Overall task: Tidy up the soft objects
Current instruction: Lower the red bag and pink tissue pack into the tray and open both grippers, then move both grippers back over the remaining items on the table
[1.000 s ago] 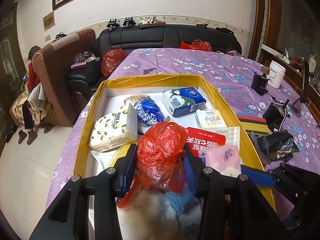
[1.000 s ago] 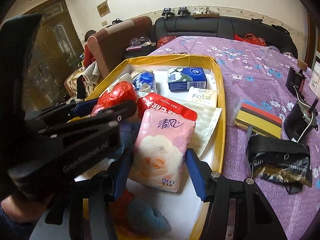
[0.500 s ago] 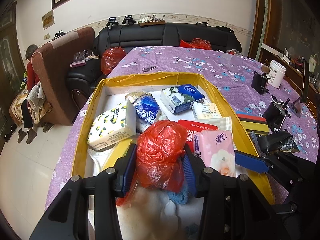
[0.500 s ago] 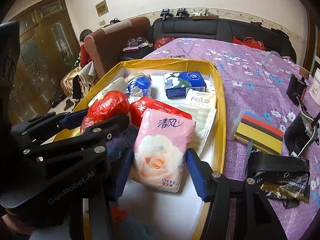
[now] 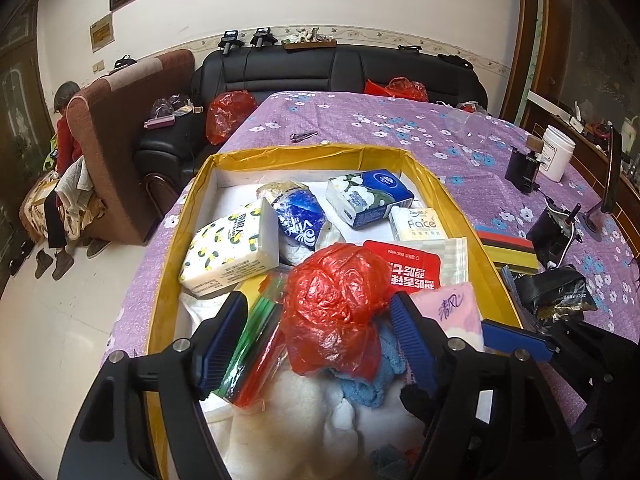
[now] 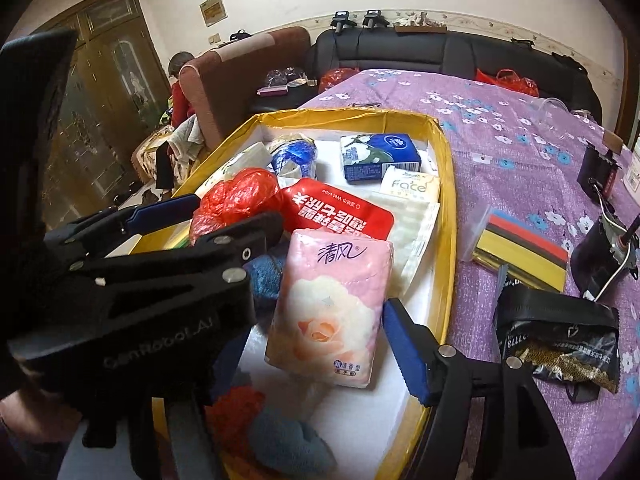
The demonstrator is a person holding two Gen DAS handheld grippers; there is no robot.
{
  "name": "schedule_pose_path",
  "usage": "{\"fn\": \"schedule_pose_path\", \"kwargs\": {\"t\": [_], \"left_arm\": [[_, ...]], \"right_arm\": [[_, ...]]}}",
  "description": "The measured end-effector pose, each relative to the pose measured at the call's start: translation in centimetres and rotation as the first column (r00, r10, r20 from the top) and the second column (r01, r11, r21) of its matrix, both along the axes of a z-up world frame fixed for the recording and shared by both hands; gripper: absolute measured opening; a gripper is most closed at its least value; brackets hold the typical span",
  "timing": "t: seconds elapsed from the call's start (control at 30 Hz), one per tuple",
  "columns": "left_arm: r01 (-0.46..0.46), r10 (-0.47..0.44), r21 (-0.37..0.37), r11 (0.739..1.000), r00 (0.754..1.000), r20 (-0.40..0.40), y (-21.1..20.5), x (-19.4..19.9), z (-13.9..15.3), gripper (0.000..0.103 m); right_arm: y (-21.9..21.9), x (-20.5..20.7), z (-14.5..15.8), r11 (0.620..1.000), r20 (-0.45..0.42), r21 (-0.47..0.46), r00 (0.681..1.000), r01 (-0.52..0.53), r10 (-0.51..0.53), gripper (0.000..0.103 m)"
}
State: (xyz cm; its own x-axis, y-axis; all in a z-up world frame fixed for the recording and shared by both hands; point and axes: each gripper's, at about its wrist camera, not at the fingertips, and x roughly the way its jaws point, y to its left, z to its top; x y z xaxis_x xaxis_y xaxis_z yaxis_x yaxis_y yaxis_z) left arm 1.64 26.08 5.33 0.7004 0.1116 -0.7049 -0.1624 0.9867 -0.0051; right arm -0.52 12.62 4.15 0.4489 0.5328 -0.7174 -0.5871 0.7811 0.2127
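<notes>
Left gripper: jaws are spread wide; the crumpled red plastic bag sits between them. The right pad is touching or nearly touching the bag; a clear gap is seen at the left pad, where a green-and-red sleeve lies. The bag is judged released, not clamped. It rests in the yellow-rimmed tray, atop a blue cloth and white plush, at 12 o'clock from the left gripper.

Right gripper: the pink tissue pack is seen between its fingers. Only the right pad is visible, just beside the pack's edge; the left finger is hidden behind the left tool body. Whether the pack is clamped cannot be told.

Key relation: the pack's long axis runs 12-to-6 o'clock, along the right gripper's fingers, so the jaws span its short width. It lies at 3 o'clock from the red bag, beside the red wet-wipe pouch. The right gripper is much the nearer tool to the pack.

Judgement: with the bag set down, the next move is expected to concern the pack.
</notes>
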Motion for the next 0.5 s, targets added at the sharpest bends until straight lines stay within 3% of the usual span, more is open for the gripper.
{"fn": "schedule_pose_path", "kwargs": {"t": [0.5], "left_arm": [[-0.029,0.029,0.005,1.000,0.999,0.036,0.0,-1.6,0.8,0.074]], "right_arm": [[-2.7,-1.9,0.6,0.999,-0.006,0.052,1.000,-0.003,0.004,0.075]]}}
